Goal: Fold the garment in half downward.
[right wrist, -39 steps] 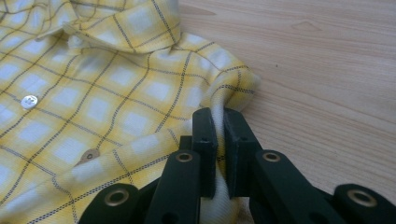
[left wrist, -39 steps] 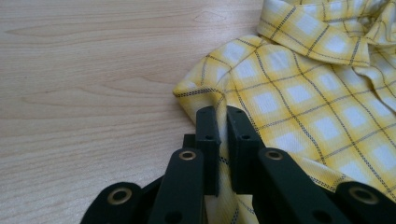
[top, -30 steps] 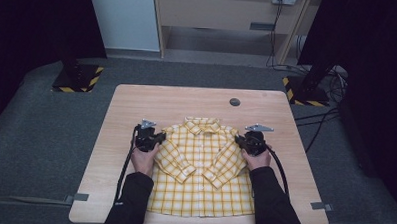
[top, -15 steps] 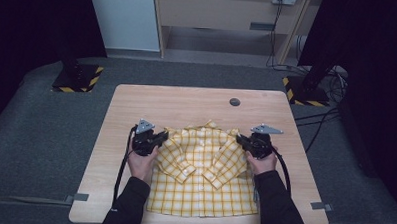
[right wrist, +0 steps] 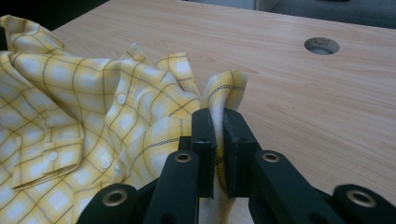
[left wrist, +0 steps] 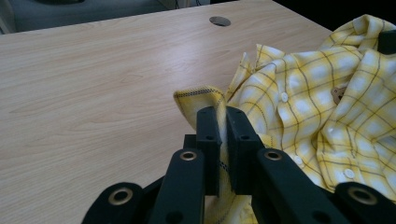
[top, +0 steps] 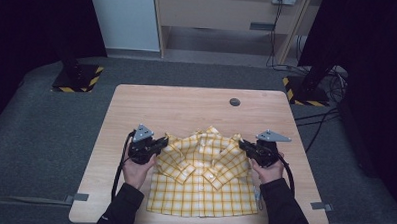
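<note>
Yellow plaid shirt (top: 204, 174) collar-end away from the person, each shoulder pinched in a closed claw, left (top: 161, 143) and right (top: 243, 145).

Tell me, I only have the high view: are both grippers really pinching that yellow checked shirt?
Observer: Yes. The left gripper has its jaws shut on a stitched fold of the yellow checked cotton shirt.
Operator: And the right one?
Observer: The right gripper is shut on a fold too, the cloth poking up above its jaws.
Operator: Any buttons caught?
Observer: No, the white buttons sit clear of the jaws.
</note>
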The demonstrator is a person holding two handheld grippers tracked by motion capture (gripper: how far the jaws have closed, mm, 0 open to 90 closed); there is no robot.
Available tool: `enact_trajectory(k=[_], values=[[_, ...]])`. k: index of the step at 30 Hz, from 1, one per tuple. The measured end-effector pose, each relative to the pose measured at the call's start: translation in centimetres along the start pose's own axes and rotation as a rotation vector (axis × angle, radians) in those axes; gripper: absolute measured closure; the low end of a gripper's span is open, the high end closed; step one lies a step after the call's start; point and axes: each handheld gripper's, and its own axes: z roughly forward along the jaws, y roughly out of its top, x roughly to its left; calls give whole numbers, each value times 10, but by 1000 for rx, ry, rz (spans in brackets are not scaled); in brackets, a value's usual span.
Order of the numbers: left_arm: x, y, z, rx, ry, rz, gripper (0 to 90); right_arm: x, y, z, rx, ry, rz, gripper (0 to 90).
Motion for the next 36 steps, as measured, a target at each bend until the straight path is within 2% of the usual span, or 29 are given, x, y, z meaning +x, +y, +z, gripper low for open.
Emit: enact_trajectory(k=[3, 9, 18, 26, 36], values=[[-3, -2, -6, 4, -1, 10, 844, 3, -3, -7, -4, 11, -2, 842], [-7, -9, -18, 0, -20, 5, 843, 9, -13, -18, 3, 25, -6, 840], [-10, -22, -29, 25, -45, -3, 843, 14, -29, -29, 16, 49, -3, 838], [-15, -36, -33, 58, -60, -6, 840, 14, -39, -30, 35, 53, 16, 834], [-16, -59, -26, 130, -35, 1, 838, 14, -58, -29, 91, 55, 25, 825]])
